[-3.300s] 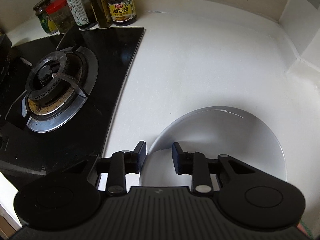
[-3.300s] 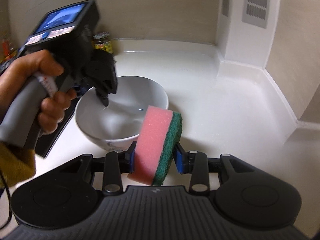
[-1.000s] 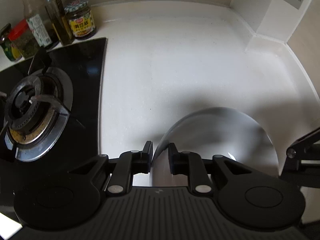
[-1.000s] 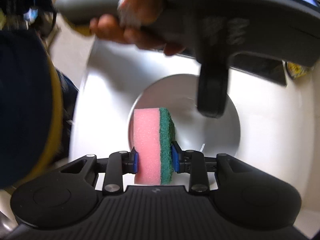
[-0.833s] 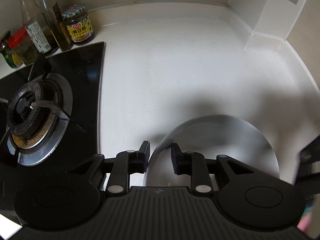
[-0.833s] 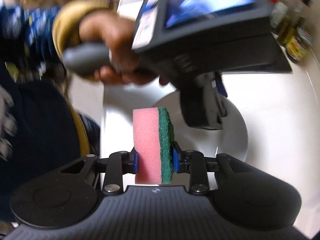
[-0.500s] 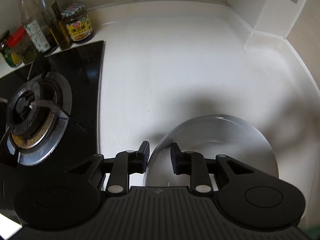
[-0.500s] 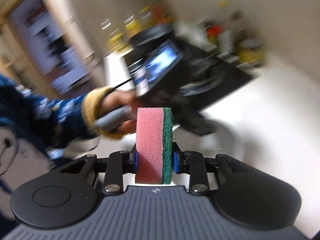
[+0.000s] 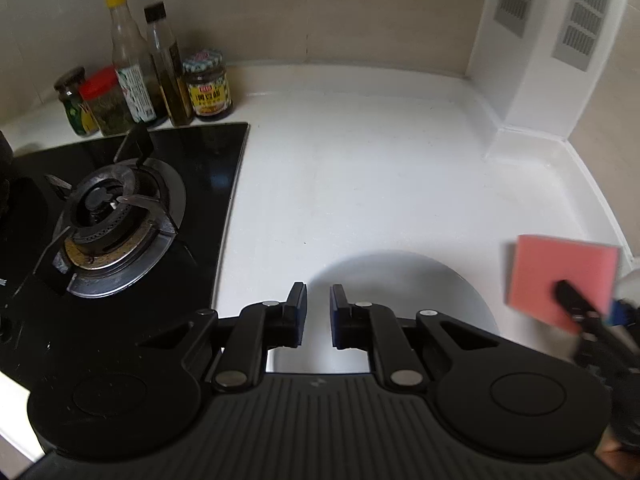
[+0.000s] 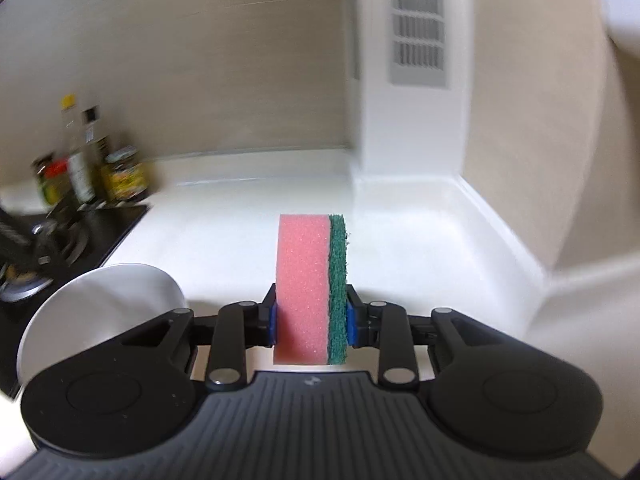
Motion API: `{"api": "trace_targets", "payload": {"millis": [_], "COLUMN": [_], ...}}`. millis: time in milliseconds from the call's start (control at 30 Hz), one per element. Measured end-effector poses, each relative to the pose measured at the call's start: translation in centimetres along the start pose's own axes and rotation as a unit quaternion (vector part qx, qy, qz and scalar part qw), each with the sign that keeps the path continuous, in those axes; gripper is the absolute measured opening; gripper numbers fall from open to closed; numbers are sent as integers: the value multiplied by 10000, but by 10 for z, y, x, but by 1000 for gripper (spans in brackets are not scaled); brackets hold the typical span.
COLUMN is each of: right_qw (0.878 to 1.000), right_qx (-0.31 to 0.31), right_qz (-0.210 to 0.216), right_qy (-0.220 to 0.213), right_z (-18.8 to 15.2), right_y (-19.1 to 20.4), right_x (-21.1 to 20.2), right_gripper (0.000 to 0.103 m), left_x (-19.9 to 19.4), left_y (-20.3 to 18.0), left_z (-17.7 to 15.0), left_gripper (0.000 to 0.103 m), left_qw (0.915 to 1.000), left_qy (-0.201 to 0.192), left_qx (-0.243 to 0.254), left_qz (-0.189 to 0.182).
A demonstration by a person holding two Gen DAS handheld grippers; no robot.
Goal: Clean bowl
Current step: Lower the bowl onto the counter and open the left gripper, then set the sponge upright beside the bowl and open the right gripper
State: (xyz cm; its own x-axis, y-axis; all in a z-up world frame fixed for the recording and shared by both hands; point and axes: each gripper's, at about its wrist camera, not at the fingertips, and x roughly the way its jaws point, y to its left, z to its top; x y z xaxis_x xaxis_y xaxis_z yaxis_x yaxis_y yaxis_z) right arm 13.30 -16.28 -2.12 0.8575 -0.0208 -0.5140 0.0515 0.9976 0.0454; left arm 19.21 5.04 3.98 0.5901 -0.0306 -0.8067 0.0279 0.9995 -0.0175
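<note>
Bench (image 9: 360,168): white, spans both views, meets a beige wall at the far edge and a vented white column at the far right corner.
Stove (image 9: 120,208): black glass hob set into the left side of the bench, one burner with a steel ring in sight.
Bowl (image 9: 420,292): white, upright on the bench near the front edge, just right of the stove; partly hidden behind the left hand-held gripper; also at lower left in the right wrist view (image 10: 100,304).
Left hand-held gripper (image 9: 318,316): above the near rim of the bowl, fingers slightly parted with a narrow gap, nothing between them; contact with the rim not discernible.
Right hand-held gripper (image 10: 311,322): pinching the sponge, off to the right of the bowl, clear of it.
Sponge (image 10: 310,288): pink foam with green scouring layer on its right face, standing on edge; blurred at the right edge of the left wrist view (image 9: 560,280).
Condiments (image 9: 152,88): bottles and jars clustered at the far edge, behind the stove.
</note>
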Motion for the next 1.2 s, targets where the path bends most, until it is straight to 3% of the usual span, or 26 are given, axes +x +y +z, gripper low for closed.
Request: {"api": "trace_targets", "payload": {"millis": [100,233,367,633,767,1200], "right_qw": [9992,9959,9918,9965,9973,9985], "right_qx": [-237,-189,-313,-530,-644,-490], "right_qz": [-316,-268,-245,-466,-364,-48], "right_qy": [80,843,1211,458,30,240], "right_z": [-18,-29,-26,-6,1,-11], "right_y": [8,20,26,26,37,34], "right_x": [-5,0,-1,-59,-92,-138], "right_gripper": [27,27,35,35,35,35], "left_x": [-6,-5,-4,-5,-13,-44], "left_y": [-4,-5,-7,-12,-17,-45], "left_z": [-12,-20,-27,-40,-48,-85], "left_gripper": [12,11,11,11,11,11], "left_qw": [10000,9998,9994,9985,9987,9997], "left_qy": [-13,105,186,142,27,-35], "left_qx": [57,119,202,369,402,222], "left_qz": [-6,-127,-206,-390,-310,-47]}}
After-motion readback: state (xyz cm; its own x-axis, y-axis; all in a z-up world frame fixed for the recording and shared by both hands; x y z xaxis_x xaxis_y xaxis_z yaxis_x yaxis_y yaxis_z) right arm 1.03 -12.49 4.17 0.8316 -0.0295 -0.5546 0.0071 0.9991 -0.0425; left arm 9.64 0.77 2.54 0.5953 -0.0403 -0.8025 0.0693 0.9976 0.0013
